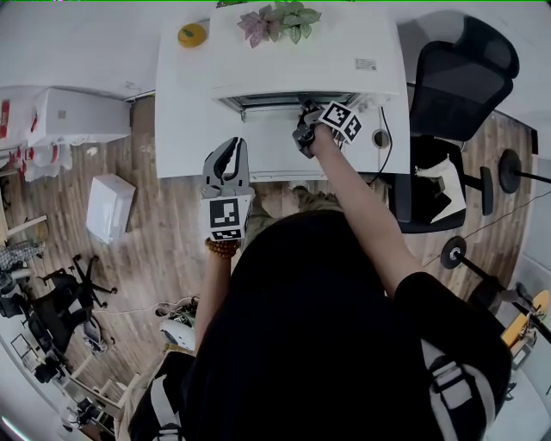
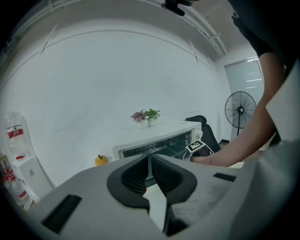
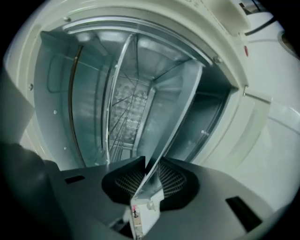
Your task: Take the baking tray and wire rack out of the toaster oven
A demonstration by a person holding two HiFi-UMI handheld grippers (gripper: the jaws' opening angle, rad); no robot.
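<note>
A white toaster oven (image 1: 284,60) stands open on the white table (image 1: 185,129). My right gripper (image 1: 303,129) is at its mouth. In the right gripper view the picture is rolled, so the metal baking tray (image 3: 178,112) runs up from my right gripper (image 3: 150,173), whose pads are shut on the tray's front edge. The wire rack (image 3: 119,93) sits in the cavity on another level. My left gripper (image 1: 226,159) is shut and holds nothing, back near the table's front edge. From it the oven (image 2: 159,140) shows ahead.
A yellow pepper (image 1: 191,34) lies at the table's back left. Potted plants (image 1: 280,21) sit on top of the oven. A black office chair (image 1: 456,86) stands to the right, a white box (image 1: 110,207) on the floor to the left, and a fan (image 2: 240,110) beyond.
</note>
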